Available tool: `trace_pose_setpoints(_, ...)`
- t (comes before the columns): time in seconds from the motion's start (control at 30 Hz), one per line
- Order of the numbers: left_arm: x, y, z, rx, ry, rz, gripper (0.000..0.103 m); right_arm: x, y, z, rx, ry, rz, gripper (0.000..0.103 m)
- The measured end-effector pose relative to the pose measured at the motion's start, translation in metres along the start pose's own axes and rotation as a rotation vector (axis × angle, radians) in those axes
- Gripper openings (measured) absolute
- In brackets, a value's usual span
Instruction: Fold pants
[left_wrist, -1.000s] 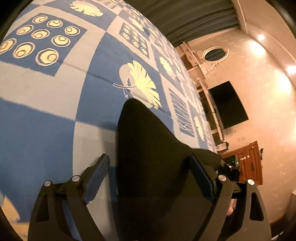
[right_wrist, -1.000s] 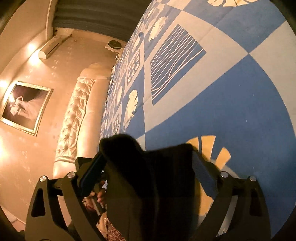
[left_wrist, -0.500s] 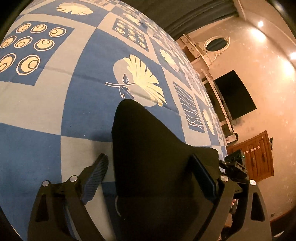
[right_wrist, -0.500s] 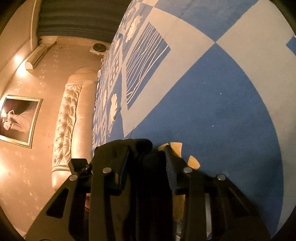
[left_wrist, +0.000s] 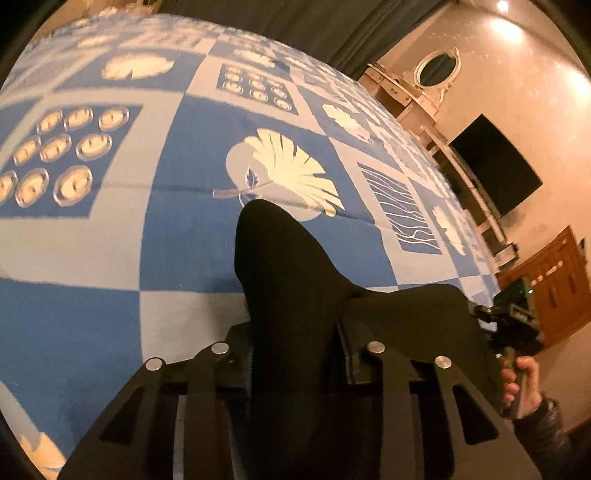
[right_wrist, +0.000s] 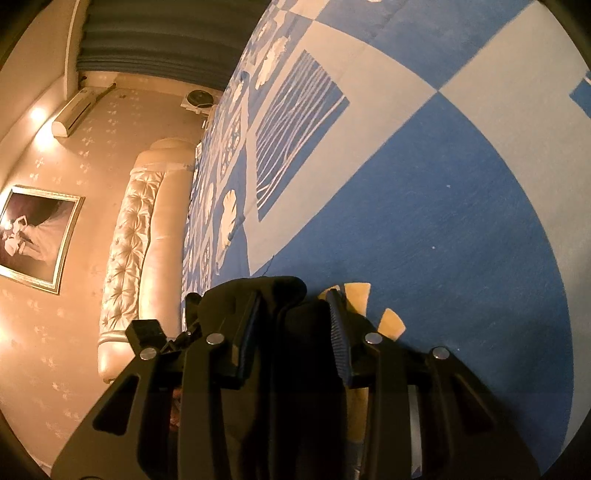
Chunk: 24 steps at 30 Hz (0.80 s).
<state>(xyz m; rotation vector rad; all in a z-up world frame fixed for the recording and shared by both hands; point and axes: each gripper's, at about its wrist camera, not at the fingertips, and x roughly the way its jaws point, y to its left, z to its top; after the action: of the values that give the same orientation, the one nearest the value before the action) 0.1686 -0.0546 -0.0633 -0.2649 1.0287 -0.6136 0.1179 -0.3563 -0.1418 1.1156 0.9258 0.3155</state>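
Observation:
Black pants (left_wrist: 280, 266) lie on a blue and pale patchwork bedspread (left_wrist: 177, 229). In the left wrist view a rounded fold of the cloth reaches forward over the spread. My left gripper (left_wrist: 295, 332) has its jaws closing on that cloth, and both pads press it. In the right wrist view a bunched edge of the pants (right_wrist: 273, 291) sits between the pads of my right gripper (right_wrist: 291, 306), which is shut on it just above the bedspread (right_wrist: 443, 221).
A person's hand (left_wrist: 521, 380) shows at the right edge of the left wrist view. Beyond the bed stand a dark screen (left_wrist: 495, 166) and a wooden cabinet (left_wrist: 554, 280). A tufted headboard (right_wrist: 129, 240) and a framed picture (right_wrist: 33, 236) lie left of the right gripper.
The left jaws stood wide around the pants and have now drawn in onto the cloth, with the view rolled. The right jaws shut on the pants half a second ago and hold.

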Motion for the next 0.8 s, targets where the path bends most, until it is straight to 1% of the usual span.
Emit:
trace_pose_setpoints(0.1,-0.003,-0.001,0.003,0.036,-0.011,0.037,0.032,0.005,0.004,0.002,0.0,0.0,0.0,0.033)
trace_pose_setpoints(0.27,-0.008,0.016,0.012,0.013,-0.023,0.046,0.032,0.019,0.009,0.005,-0.002,0.009,0.009,0.033)
trace_pose_setpoints(0.5,-0.017,0.043,0.031,-0.003,-0.042,0.077,0.032,0.059,0.028,0.018,-0.01,0.03,0.02,0.033)
trace_pose_setpoints(0.8,-0.021,0.081,0.055,-0.031,-0.057,0.091,0.032,0.11,0.058,0.042,-0.026,0.058,0.02,0.033)
